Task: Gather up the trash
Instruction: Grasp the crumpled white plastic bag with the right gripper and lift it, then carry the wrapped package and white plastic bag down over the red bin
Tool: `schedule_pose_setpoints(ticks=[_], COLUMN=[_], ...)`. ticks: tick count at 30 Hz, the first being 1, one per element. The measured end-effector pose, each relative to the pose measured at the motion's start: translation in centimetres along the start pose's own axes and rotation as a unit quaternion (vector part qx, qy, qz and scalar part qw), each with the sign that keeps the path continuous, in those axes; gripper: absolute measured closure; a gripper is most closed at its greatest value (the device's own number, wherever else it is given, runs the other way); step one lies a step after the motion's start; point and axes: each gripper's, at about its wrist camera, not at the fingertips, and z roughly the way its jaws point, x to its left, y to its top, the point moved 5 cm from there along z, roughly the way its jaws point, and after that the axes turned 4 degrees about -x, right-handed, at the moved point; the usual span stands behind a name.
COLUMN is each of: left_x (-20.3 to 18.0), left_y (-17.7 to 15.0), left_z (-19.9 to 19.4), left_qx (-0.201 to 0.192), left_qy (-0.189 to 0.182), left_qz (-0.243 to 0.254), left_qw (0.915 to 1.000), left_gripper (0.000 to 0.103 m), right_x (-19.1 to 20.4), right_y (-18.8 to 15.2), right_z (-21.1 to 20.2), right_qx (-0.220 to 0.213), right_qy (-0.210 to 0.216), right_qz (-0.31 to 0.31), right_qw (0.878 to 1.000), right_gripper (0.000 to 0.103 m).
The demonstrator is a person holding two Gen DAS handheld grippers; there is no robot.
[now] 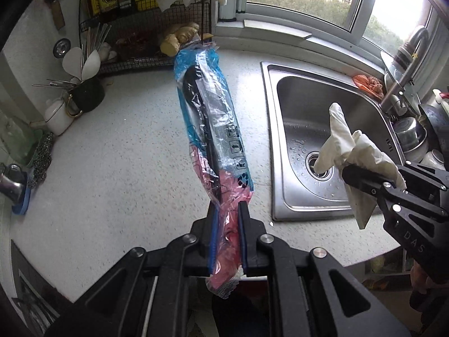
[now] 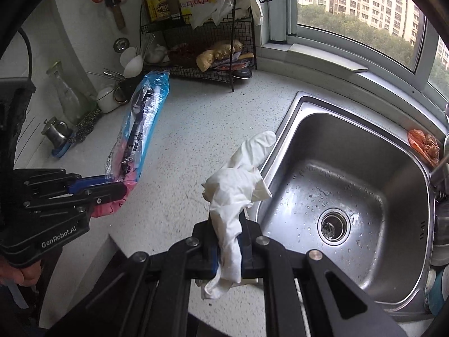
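Note:
A long blue and pink plastic wrapper (image 1: 207, 118) sticks up and forward from my left gripper (image 1: 227, 207), which is shut on its pink lower end above the speckled counter (image 1: 126, 168). In the right wrist view the same wrapper (image 2: 143, 118) and left gripper (image 2: 120, 188) show at the left. My right gripper (image 2: 228, 219) is shut on a crumpled white glove (image 2: 238, 179), held up near the sink's left edge. The left wrist view shows that glove (image 1: 348, 143) and right gripper (image 1: 348, 172) over the sink.
A steel sink (image 2: 280, 146) with a wet basin fills the right side, with a faucet (image 1: 407, 64) and an orange cloth (image 2: 423, 143) behind it. A black wire rack (image 2: 196, 28) with bottles and ginger stands at the back. A black utensil mug (image 1: 87, 92) and white pot (image 1: 57, 118) sit at the left.

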Motion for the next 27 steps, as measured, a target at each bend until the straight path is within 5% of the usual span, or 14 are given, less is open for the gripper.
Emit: schedule_pose_setpoints(ticks=[11, 27], left_x=[-5.5, -6.6], left_y=[-7.5, -14.9], left_z=[-6.8, -10.5], left_qx=[-0.023, 0.004], left_qy=[0.031, 0.047], left_qz=[-0.013, -0.032], left_qw=[0.9992, 0.9984], left_gripper=[0.091, 0.091], right_x=[-0.2, 2.5], right_y=[-6.9, -11.4], right_z=[-7.4, -10.1], right_qx=[-0.020, -0.015], right_qy=[0.032, 0.055], right_qz=[-0.013, -0.023], right_qw=[0.999, 0.998], right_gripper=[0.094, 0.094])
